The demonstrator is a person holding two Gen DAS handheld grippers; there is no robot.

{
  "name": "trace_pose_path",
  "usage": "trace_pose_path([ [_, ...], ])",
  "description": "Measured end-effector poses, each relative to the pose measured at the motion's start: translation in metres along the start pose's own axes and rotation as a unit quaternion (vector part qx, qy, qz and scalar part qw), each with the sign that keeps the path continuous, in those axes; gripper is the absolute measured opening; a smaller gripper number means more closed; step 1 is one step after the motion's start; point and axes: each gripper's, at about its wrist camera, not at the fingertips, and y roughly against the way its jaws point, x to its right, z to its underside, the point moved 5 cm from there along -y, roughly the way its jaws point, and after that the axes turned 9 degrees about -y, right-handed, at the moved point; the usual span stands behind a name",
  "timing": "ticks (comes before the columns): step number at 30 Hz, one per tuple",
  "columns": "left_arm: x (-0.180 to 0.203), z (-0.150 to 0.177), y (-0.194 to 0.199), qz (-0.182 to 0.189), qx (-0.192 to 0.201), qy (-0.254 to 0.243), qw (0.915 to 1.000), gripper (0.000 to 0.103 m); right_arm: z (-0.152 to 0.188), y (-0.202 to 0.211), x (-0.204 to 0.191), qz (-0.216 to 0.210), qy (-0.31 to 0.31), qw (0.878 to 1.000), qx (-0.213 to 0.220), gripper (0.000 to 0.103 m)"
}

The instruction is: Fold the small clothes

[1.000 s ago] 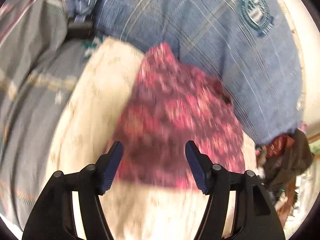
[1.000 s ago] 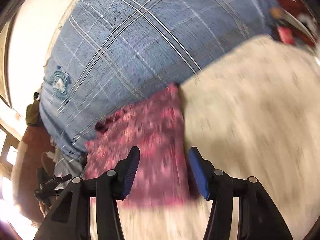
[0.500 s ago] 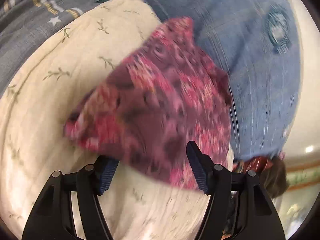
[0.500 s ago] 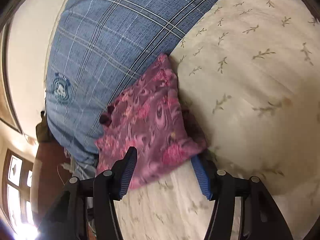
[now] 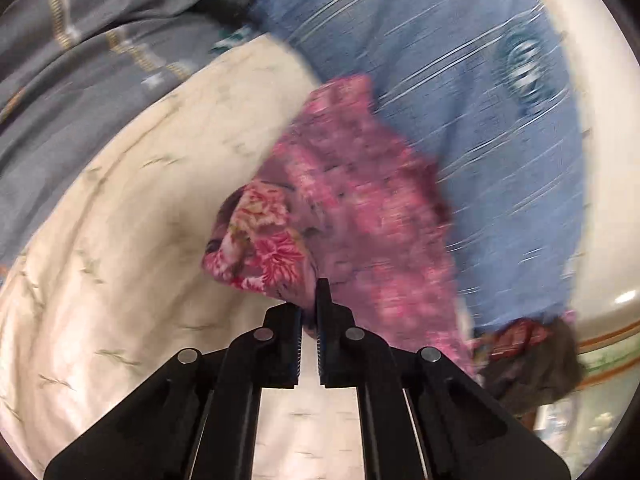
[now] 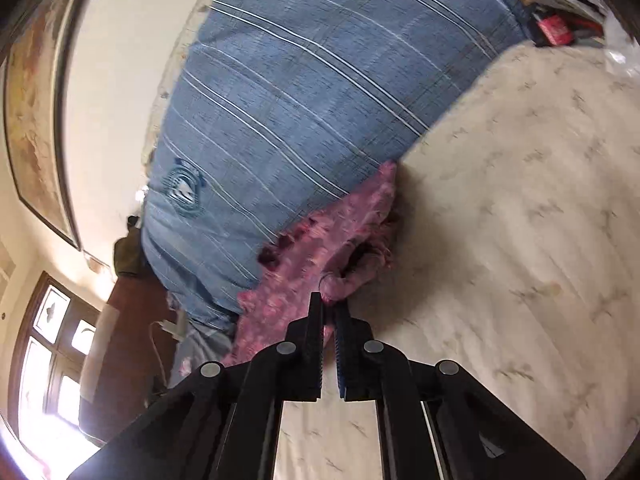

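A small pink floral garment lies on a cream sheet with a sprig print, against a blue plaid pillow. My left gripper is shut on the garment's near corner, which is lifted and bunched. In the right wrist view the same garment shows, and my right gripper is shut on its other near corner, also bunched up. Both views are blurred by motion.
A grey patterned blanket lies at the back left. The blue pillow leans on a cream wall. Dark clothes are piled at the bed's right edge. A window and clutter sit at the edges.
Both grippers were open around the garment's near corners; now both have shut on the cloth and pulled the corners up, bunching the fabric.
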Motion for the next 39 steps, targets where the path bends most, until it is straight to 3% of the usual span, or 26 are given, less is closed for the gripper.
trace_pose_path([
  [1, -0.012, 0.002, -0.01, -0.005, -0.019, 0.018, 0.9996, 0.004, 0.006, -0.011, 0.018, 0.035, -0.007, 0.999, -0.017, 0.005],
  [3, -0.028, 0.006, -0.02, 0.015, -0.047, 0.055, 0.9972, 0.004, 0.014, -0.021, 0.032, 0.067, -0.007, 0.997, -0.035, 0.006],
  [5, -0.028, 0.005, -0.007, 0.009, -0.042, 0.027, 0.9987, 0.004, 0.015, -0.013, 0.031, 0.077, -0.005, 0.997, -0.026, 0.011],
  [8, -0.021, 0.002, 0.026, -0.006, -0.012, -0.023, 0.9997, 0.008, -0.003, 0.01, 0.015, 0.077, 0.01, 0.997, 0.023, 0.017],
  [10, -0.014, -0.01, 0.045, -0.019, 0.017, -0.053, 0.9983, 0.024, -0.026, 0.018, -0.001, 0.068, 0.026, 0.996, 0.057, 0.032],
  [11, -0.008, -0.024, 0.051, -0.028, 0.031, -0.071, 0.9966, 0.044, -0.033, 0.014, -0.007, 0.062, 0.028, 0.996, 0.057, 0.049],
  [12, -0.004, -0.037, 0.053, -0.042, 0.043, -0.082, 0.9949, 0.06, -0.043, 0.003, -0.013, 0.055, 0.03, 0.997, 0.05, 0.059],
  [14, 0.008, -0.07, 0.046, -0.061, 0.058, -0.108, 0.9906, 0.072, -0.058, -0.028, -0.019, 0.054, 0.03, 0.998, 0.023, 0.06],
  [19, 0.03, -0.145, -0.025, -0.096, 0.009, -0.129, 0.987, 0.072, -0.093, -0.112, -0.014, 0.134, 0.026, 0.991, 0.009, 0.06],
  [23, 0.033, -0.167, -0.079, -0.126, -0.025, -0.142, 0.9815, 0.072, -0.107, -0.147, -0.001, 0.149, -0.005, 0.989, 0.011, 0.06],
  [25, 0.032, -0.17, -0.105, -0.136, -0.052, -0.15, 0.9778, 0.072, -0.111, -0.16, -0.002, 0.139, -0.005, 0.99, 0.005, 0.058],
  [26, 0.034, -0.171, -0.114, -0.131, -0.054, -0.152, 0.9781, 0.069, -0.111, -0.164, -0.007, 0.129, 0.004, 0.992, -0.003, 0.042],
  [27, 0.041, -0.173, -0.118, -0.118, -0.048, -0.165, 0.978, 0.04, -0.112, -0.168, -0.014, 0.125, 0.021, 0.992, -0.01, 0.006],
  [28, 0.048, -0.174, -0.119, -0.108, -0.044, -0.176, 0.9775, 0.019, -0.113, -0.168, -0.024, 0.119, 0.044, 0.992, -0.011, 0.005],
  [29, 0.052, -0.177, -0.119, -0.101, -0.041, -0.18, 0.9776, 0.006, -0.115, -0.163, -0.037, 0.096, 0.065, 0.993, 0.0, 0.005],
  [31, 0.055, -0.187, -0.109, -0.082, 0.004, -0.169, 0.9822, 0.003, -0.12, -0.138, -0.058, 0.049, 0.084, 0.994, 0.048, 0.004],
  [33, 0.047, -0.199, -0.104, -0.082, 0.037, -0.154, 0.9839, 0.003, -0.129, -0.128, -0.057, 0.043, 0.075, 0.993, 0.076, 0.004],
  [34, 0.038, -0.204, -0.11, -0.098, 0.035, -0.139, 0.9848, 0.003, -0.133, -0.133, -0.047, 0.055, 0.064, 0.994, 0.073, 0.004],
  [36, 0.019, -0.206, -0.129, -0.127, 0.0, -0.11, 0.9857, 0.003, -0.133, -0.157, -0.02, 0.129, 0.052, 0.99, 0.026, 0.005],
  [38, 0.012, -0.204, -0.131, -0.123, -0.016, -0.095, 0.9877, 0.004, -0.123, -0.171, 0.003, 0.204, 0.04, 0.978, -0.013, 0.009],
  [39, 0.016, -0.203, -0.12, -0.116, -0.004, -0.104, 0.9877, 0.004, -0.119, -0.163, 0.002, 0.202, 0.04, 0.979, -0.002, 0.013],
])
